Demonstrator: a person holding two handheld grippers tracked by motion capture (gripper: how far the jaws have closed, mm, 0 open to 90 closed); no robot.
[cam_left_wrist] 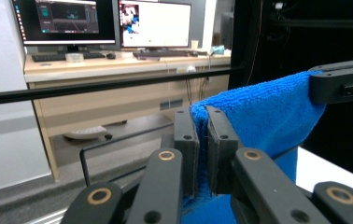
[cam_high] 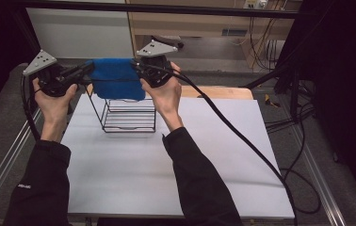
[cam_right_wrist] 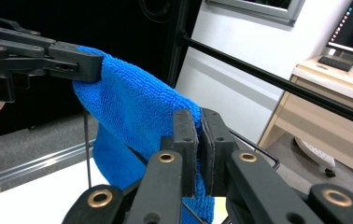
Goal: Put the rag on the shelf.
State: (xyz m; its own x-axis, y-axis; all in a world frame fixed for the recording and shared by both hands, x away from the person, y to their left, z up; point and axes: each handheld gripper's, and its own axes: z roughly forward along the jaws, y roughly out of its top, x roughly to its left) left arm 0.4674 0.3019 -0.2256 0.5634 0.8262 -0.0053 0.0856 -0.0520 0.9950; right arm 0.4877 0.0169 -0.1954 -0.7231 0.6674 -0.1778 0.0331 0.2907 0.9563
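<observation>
Two grippers of mine clenched on one blue fleecy cloth (cam_high: 116, 77) — left gripper (cam_high: 89, 69) at one end, right gripper (cam_high: 135, 67) at the other — cloth stretched above black wire rack (cam_high: 128, 115) on white worktop (cam_high: 166, 174).

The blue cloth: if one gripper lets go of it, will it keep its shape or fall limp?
The blue cloth would probably fall limp: it sags between the left gripper and the right gripper. Its fuzzy pile probably resists slipping. It seems light.

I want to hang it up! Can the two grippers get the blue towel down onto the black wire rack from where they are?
Probably yes. The left gripper and right gripper each pinch an end of the blue towel, stretched just above the black wire rack. Nothing sits between them.
</observation>
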